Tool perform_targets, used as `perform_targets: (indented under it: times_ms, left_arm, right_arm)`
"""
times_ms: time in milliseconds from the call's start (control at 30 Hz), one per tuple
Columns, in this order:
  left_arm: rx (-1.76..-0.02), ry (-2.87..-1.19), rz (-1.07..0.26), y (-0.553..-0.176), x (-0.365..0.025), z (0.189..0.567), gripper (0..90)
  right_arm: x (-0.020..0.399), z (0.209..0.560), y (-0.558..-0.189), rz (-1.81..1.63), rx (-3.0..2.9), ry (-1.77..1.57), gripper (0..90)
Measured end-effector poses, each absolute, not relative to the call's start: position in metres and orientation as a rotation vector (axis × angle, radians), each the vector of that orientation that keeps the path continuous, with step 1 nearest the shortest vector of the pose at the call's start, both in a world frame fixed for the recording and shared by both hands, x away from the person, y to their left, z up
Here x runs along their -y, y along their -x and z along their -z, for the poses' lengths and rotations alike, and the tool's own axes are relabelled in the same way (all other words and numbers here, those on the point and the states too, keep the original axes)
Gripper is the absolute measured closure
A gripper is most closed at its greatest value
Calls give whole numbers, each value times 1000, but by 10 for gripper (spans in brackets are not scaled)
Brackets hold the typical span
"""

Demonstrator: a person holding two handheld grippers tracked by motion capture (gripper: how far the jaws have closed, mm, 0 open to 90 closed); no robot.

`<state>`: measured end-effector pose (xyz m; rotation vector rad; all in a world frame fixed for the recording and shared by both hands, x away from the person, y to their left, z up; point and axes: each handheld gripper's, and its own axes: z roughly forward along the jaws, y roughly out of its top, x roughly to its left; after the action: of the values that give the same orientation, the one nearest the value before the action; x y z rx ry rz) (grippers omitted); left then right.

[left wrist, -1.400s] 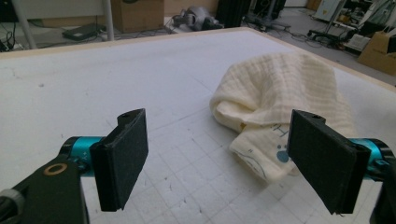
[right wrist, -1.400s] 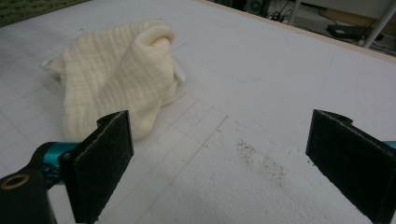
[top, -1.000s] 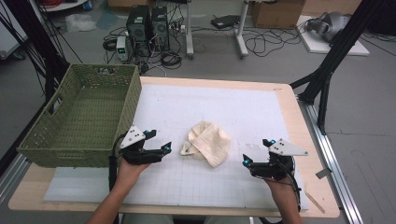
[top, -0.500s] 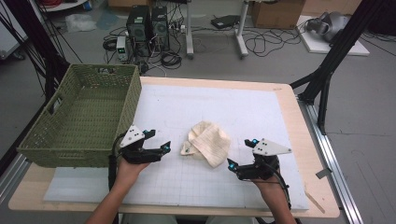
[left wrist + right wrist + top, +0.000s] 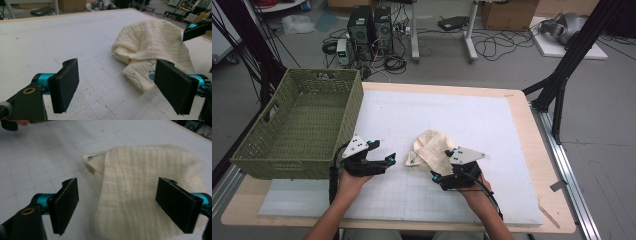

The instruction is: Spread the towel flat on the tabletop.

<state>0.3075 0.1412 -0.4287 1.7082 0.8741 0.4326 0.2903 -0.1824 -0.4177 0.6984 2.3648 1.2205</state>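
A cream muslin cloth (image 5: 431, 146) lies crumpled on the white mat, with small blue print at its left corner. My right gripper (image 5: 443, 163) is at the cloth's near right edge and points left. Its jaws have just been closing. In the right gripper view they still stand apart, on either side of the cloth (image 5: 140, 185), and the pads do not press on it. My left gripper (image 5: 383, 151) is open just left of the cloth, pointing at it. In the left gripper view the cloth (image 5: 152, 45) lies ahead to the right, with a jaw of the right gripper (image 5: 197, 28) beyond it.
A green woven basket (image 5: 324, 73) stands on the table's left side, beside my left hand. The white gridded mat (image 5: 452, 110) covers most of the wooden table (image 5: 539, 150). Computers, cables and black frame legs stand on the floor beyond the far edge.
My right gripper has moved left from the table's right side to the cloth, and its jaws now straddle the cloth's edge. My left gripper has stayed in place.
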Motion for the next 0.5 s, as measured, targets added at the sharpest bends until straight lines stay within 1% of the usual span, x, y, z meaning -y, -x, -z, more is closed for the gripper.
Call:
perform_targets:
  times_ms: [67, 133, 200, 300, 400, 433, 467, 500]
  left_arm:
    - [-874, -1713, -429, -308, -141, 429, 209]
    - [-879, -1709, -426, -308, -142, 430, 209]
    - [-879, -1707, -425, -308, -142, 429, 210]
    - [-883, -1706, -422, -308, -143, 430, 210]
    - [-887, -1709, -419, -308, -143, 432, 211]
    - [-888, -1713, -417, -309, -143, 432, 213]
    - [-890, -1714, -417, -309, -143, 432, 216]
    - [-891, -1714, -418, -309, -144, 433, 218]
  right_arm:
    - [175, 421, -294, -1188, -2380, -680, 224]
    - [171, 425, -297, -1165, -2405, -668, 267]
    - [169, 428, -300, -1149, -2412, -678, 277]
    - [168, 431, -304, -1127, -2428, -679, 371]
    - [167, 434, -307, -1068, -2425, -699, 498]
    - [167, 435, -309, -1041, -2429, -718, 564]
    - [168, 435, -310, -1037, -2442, -730, 669]
    - [170, 434, -310, -1045, -2451, -735, 727]
